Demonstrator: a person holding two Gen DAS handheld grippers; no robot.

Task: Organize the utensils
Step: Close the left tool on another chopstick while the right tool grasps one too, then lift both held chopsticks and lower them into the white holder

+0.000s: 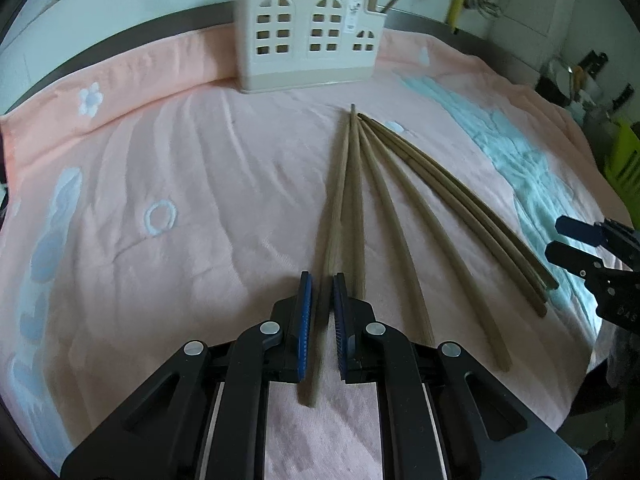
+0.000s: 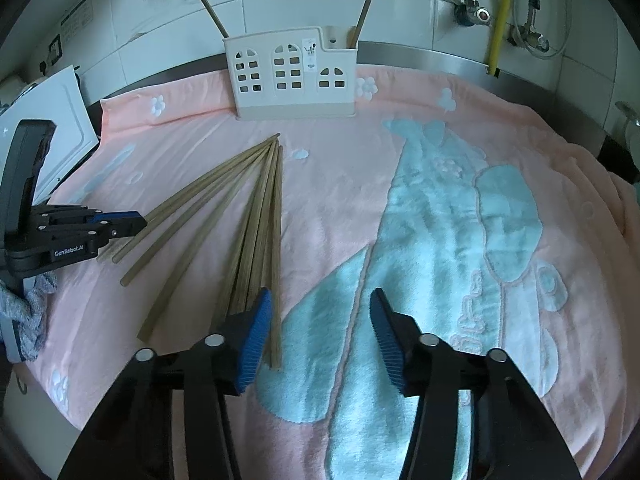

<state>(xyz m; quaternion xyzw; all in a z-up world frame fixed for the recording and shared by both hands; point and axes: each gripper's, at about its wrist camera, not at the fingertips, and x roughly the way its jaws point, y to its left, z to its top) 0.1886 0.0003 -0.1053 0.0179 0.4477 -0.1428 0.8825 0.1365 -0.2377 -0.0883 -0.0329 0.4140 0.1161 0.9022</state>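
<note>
Several wooden chopsticks (image 1: 404,216) (image 2: 256,220) lie fanned out on a pink towel (image 1: 180,160), their tips meeting toward a white utensil holder (image 1: 308,36) (image 2: 292,76) with window cut-outs. Two chopsticks (image 2: 366,4) stand in the holder. My left gripper (image 1: 323,284) (image 2: 140,220) is shut on the thick end of the leftmost chopstick (image 1: 340,200). My right gripper (image 2: 320,316) (image 1: 556,236) is open at the right side of the fan. One chopstick (image 2: 276,280) lies just inside its left pad, untouched by the right pad.
The towel (image 2: 440,200) covers a steel counter against a tiled wall. A white board (image 2: 60,120) leans at the left. Pipes and a yellow hose (image 2: 500,12) hang at the back right. A green object (image 1: 624,160) stands off the counter's right end.
</note>
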